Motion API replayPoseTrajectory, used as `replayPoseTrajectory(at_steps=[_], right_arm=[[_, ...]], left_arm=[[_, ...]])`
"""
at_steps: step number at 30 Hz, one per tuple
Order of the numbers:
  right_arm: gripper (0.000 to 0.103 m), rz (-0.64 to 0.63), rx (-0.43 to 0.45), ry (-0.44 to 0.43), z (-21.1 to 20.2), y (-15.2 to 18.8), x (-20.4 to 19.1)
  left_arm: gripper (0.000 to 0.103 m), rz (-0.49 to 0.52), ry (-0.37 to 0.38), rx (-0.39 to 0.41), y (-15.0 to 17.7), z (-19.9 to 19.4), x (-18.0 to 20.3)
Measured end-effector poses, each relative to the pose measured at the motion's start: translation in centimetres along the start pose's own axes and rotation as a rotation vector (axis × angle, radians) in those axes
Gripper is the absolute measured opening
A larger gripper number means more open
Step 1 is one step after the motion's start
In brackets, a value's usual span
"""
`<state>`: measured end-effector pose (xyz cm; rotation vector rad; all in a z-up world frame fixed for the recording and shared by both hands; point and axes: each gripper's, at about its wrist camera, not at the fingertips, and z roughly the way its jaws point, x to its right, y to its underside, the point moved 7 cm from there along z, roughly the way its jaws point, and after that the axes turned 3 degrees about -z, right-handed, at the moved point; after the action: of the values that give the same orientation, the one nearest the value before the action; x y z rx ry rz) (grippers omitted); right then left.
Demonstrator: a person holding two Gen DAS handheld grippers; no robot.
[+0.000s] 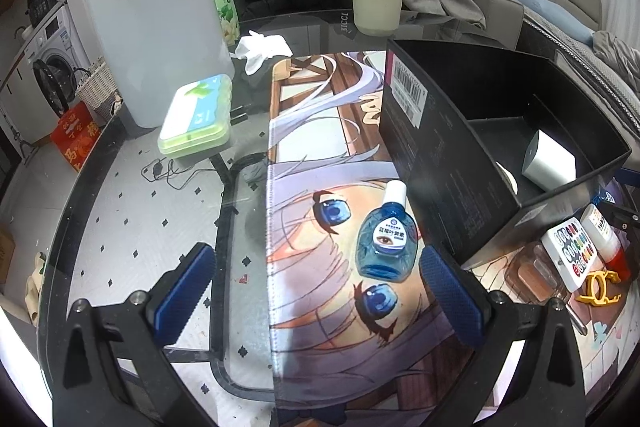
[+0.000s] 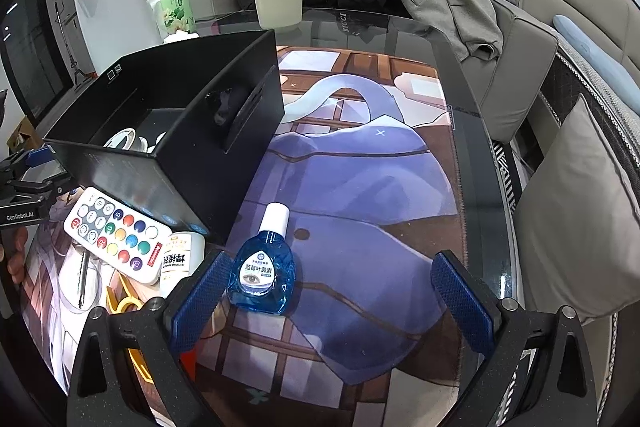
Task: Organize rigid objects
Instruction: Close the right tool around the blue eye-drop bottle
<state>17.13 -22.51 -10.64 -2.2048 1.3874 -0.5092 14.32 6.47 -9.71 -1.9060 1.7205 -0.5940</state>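
Lying flat on the printed mat, the blue eye-drop bottle rests just beside the black box. Both the right gripper and left gripper hang spread wide, holding nothing; a white remote sits nearby.

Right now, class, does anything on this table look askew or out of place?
The blue eye-drop bottle with a white cap lies flat on the printed mat, outside the open black box. A crumpled white tissue sits loose on the glass.
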Motion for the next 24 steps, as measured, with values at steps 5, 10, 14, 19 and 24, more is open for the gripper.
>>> replayPoseTrajectory(at_steps=[5,10,14,19,24], right_arm=[[0.085,0.0,-0.007,-0.01,0.4,-0.2,-0.2],[0.072,-0.012,0.002,-0.022,0.1,-0.2,-0.6],[0.057,-0.023,0.012,-0.033,-0.2,-0.1,-1.0],[0.047,-0.036,0.017,-0.044,-0.4,0.0,-1.3],[0.036,-0.052,0.016,-0.063,-0.7,0.2,-1.8]], left_arm=[[0.103,-0.008,0.004,-0.021,0.1,0.4,0.0],[0.098,-0.01,0.02,-0.015,0.2,0.1,0.1],[0.088,-0.001,0.033,-0.013,0.2,-0.1,0.5],[0.07,0.005,0.06,-0.005,0.1,-0.3,1.0],[0.035,0.026,0.104,0.007,0.1,-0.7,1.8]])
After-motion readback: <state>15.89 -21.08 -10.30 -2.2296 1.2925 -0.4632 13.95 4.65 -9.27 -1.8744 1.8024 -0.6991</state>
